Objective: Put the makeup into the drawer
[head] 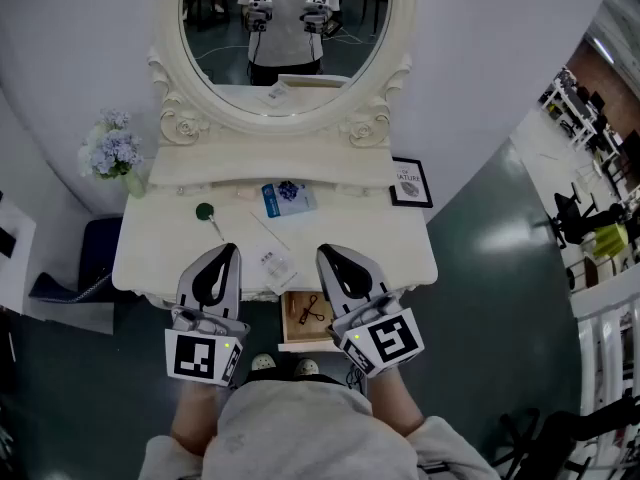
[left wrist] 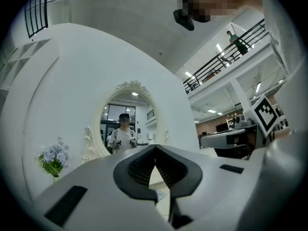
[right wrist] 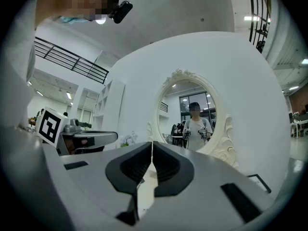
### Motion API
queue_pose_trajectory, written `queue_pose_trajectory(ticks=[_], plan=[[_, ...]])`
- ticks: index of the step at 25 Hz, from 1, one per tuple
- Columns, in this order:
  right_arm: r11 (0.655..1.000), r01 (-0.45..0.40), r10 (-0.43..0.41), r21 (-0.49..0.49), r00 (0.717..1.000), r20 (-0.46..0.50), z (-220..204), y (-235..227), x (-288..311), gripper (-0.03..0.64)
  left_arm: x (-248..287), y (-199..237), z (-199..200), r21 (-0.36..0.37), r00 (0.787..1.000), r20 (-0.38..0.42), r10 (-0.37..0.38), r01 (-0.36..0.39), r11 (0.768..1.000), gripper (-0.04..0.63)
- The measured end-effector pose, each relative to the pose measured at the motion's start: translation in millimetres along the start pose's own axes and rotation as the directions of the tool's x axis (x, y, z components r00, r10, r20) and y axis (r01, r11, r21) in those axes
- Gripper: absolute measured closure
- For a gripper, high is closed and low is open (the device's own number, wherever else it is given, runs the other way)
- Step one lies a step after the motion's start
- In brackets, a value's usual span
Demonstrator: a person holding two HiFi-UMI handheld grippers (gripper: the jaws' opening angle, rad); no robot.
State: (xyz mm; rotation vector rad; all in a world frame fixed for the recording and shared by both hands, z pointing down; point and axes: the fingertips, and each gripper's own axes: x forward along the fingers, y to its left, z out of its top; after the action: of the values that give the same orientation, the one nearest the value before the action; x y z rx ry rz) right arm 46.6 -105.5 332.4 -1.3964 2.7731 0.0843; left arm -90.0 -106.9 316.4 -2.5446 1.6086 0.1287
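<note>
On the white dressing table lie a blue packet, a green round-headed tool with a thin handle and a clear packet. Below the front edge a small wooden drawer stands open with an eyelash curler inside. My left gripper hovers over the table's front edge beside the clear packet, shut and empty; its jaws meet at the tips. My right gripper is level above the drawer, shut with nothing in it.
A big oval mirror rises at the back and reflects the person. A vase of pale flowers stands at the back left, a small framed picture at the back right. A dark seat sits left of the table.
</note>
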Motion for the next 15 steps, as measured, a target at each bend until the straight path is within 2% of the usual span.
queue_pose_trajectory(ticks=[11,15], plan=[[1.000,0.001,-0.001,-0.002,1.000,-0.012,-6,-5,5,0.594,7,2,-2,0.001,1.000,0.000,0.001,-0.001,1.000,0.581],[0.999,0.018,-0.016,0.034,0.998,-0.069,-21,-14,14,0.594,9,3,-4,0.000,1.000,-0.006,0.002,-0.002,1.000,0.581]])
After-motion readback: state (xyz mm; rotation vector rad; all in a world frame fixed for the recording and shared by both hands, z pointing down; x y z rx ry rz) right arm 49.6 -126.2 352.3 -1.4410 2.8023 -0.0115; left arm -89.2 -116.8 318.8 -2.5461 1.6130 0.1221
